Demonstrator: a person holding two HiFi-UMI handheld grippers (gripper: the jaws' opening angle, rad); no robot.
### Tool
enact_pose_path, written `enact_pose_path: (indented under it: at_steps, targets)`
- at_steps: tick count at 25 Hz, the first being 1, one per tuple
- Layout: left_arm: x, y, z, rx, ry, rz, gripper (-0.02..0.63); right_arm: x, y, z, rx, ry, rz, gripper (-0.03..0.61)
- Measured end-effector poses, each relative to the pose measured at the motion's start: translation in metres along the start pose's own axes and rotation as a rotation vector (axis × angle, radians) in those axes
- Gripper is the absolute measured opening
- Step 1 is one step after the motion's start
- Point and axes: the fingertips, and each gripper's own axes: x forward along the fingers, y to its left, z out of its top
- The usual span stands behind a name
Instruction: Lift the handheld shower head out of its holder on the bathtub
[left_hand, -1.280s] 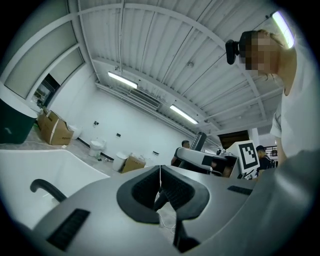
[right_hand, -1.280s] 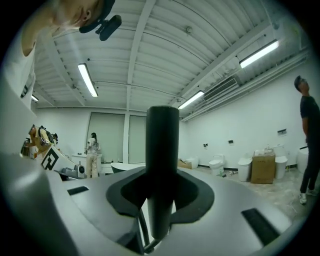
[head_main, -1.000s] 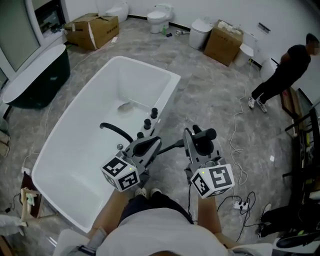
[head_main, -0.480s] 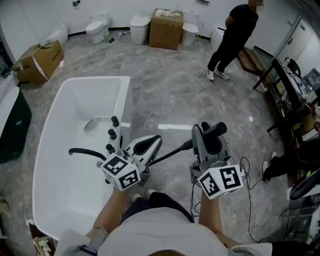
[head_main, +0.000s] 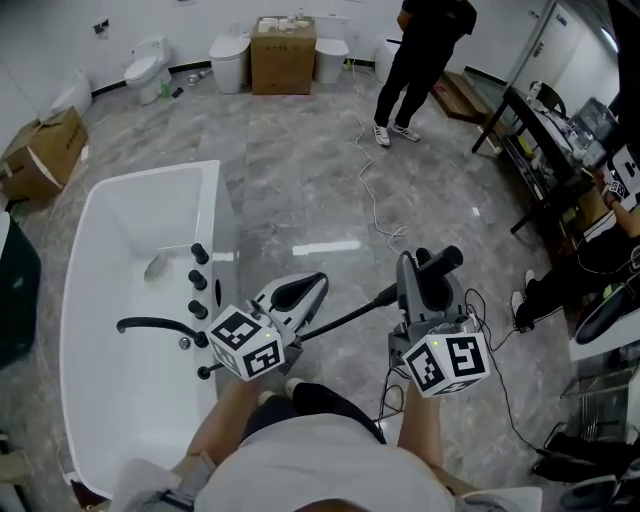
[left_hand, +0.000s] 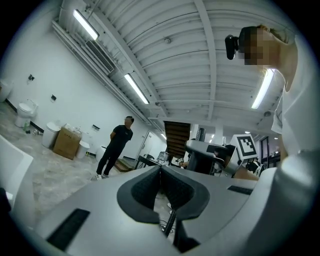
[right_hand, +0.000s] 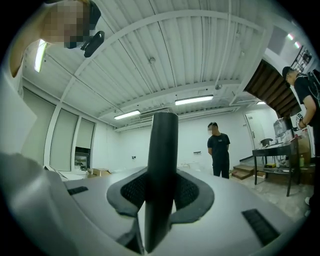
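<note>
The white bathtub (head_main: 85, 260) lies at the left of the head view, with a black spout (head_main: 150, 325) and three black knobs (head_main: 197, 282) on its near rim. My right gripper (head_main: 425, 270) is shut on the black shower head handle (head_main: 441, 262), held out over the floor to the right of the tub. In the right gripper view that handle (right_hand: 163, 150) stands upright between the pads. Its black hose (head_main: 345, 315) runs back to the tub rim, passing under my left gripper (head_main: 305, 288). My left gripper (left_hand: 161, 172) is shut with nothing between its pads.
A person in black (head_main: 420, 50) stands at the back. A cardboard box (head_main: 285, 40) and toilets (head_main: 150, 65) line the far wall. A white cable (head_main: 375, 190) trails over the marble floor. A black table (head_main: 540, 150) with clutter stands at the right.
The view has swung to the right, so the tub now sits further left. Both grippers have moved away from the tub over the floor, the right one still holding the shower head.
</note>
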Motion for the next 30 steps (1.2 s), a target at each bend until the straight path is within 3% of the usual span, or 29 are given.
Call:
enact_pose_path:
  at_steps: [10,21,30]
  targets:
    - [-0.013,0.016,0.001,-0.01,0.0,0.058,0.012,0.013,0.013,-0.007,-0.05,0.025,0.036,0.115]
    - [-0.021,0.023,0.012,-0.001,-0.004,0.077,0.012,0.02,0.01,-0.007,-0.05,0.036,0.006,0.115]
    - [-0.024,0.028,0.018,0.005,0.01,0.085,0.012,0.031,0.018,-0.004,-0.067,0.041,0.035,0.115]
